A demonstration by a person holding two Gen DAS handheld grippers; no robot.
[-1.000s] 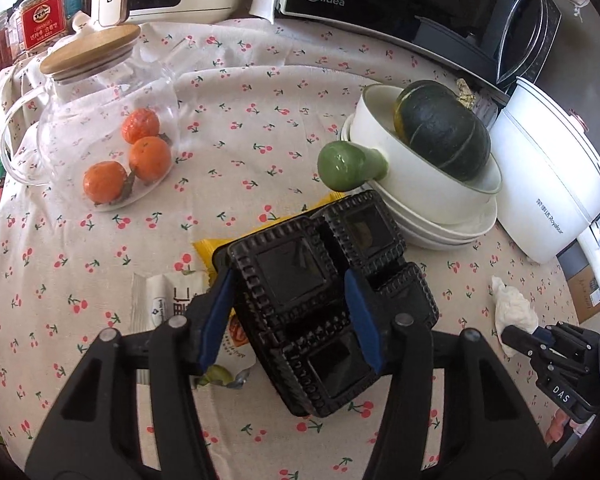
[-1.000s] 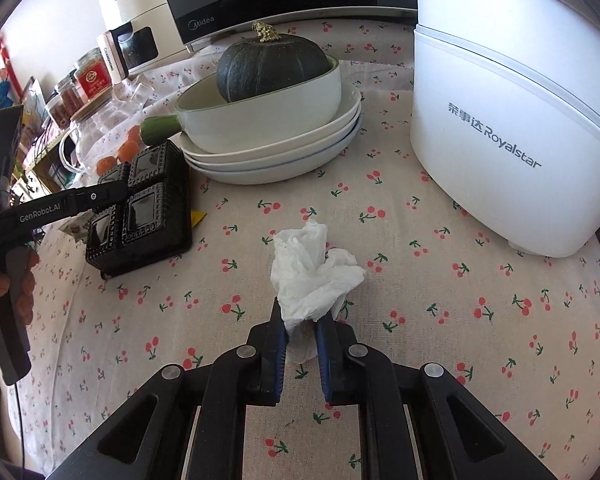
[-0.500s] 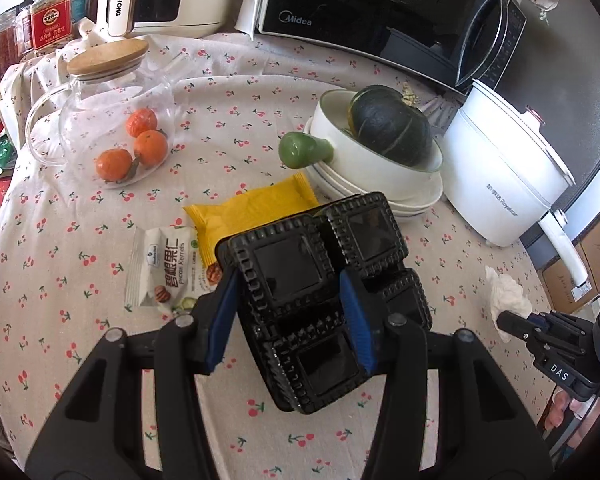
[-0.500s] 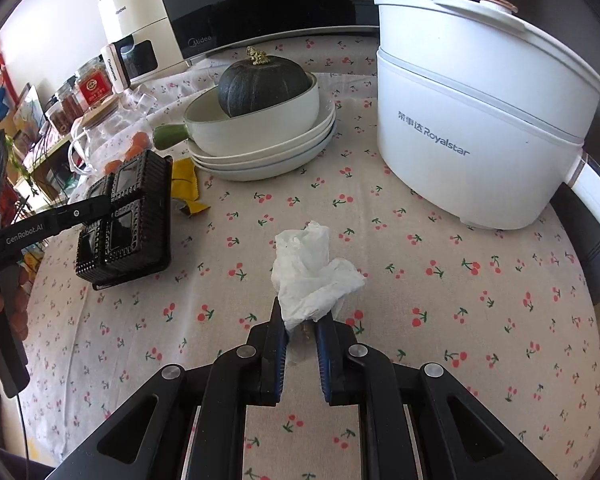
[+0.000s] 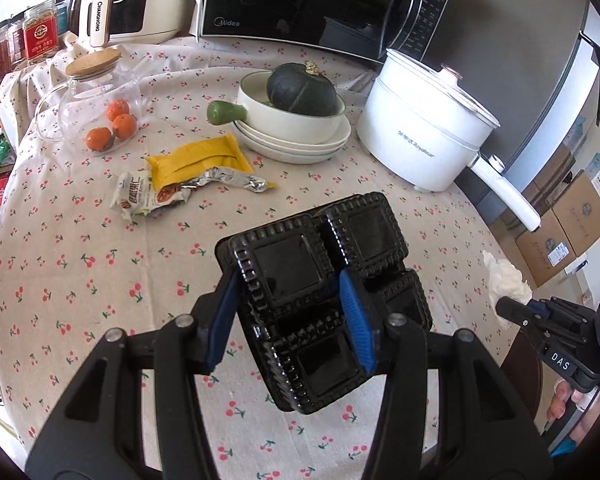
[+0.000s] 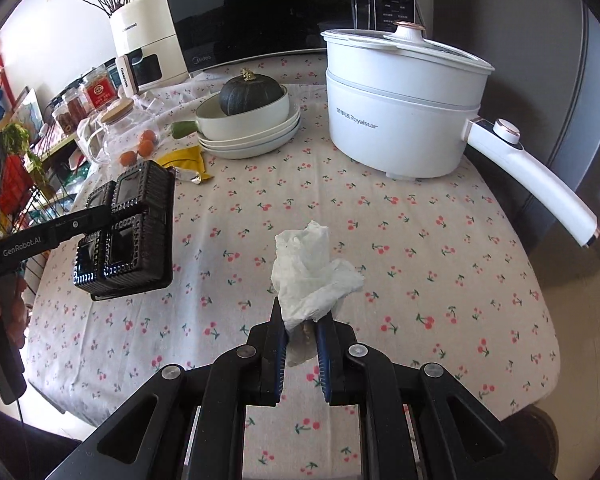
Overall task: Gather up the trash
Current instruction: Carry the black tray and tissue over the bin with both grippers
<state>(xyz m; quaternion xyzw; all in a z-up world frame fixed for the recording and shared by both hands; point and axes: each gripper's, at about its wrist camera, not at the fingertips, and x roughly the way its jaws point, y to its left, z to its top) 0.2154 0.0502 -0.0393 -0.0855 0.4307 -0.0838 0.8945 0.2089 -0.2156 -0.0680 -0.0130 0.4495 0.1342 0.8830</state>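
Note:
My left gripper is shut on a black plastic snack tray with square wells, lifted clear of the cherry-print tablecloth. From the right wrist the same tray hangs at the left in that gripper. My right gripper is shut on a crumpled white tissue, also held above the cloth; in the left wrist view the tissue shows at the right edge. On the cloth lie a yellow packet and a torn foil snack wrapper.
A white electric pot with a long handle stands at the back right. Stacked white dishes holding a dark green squash sit mid-table. A glass jar with oranges, a microwave and an air fryer line the back. Cardboard boxes lie beyond the table's right edge.
Both grippers have pulled back and risen with their loads; the table looks smaller. The tray has come off the yellow packet and foil wrapper, which now lie exposed.

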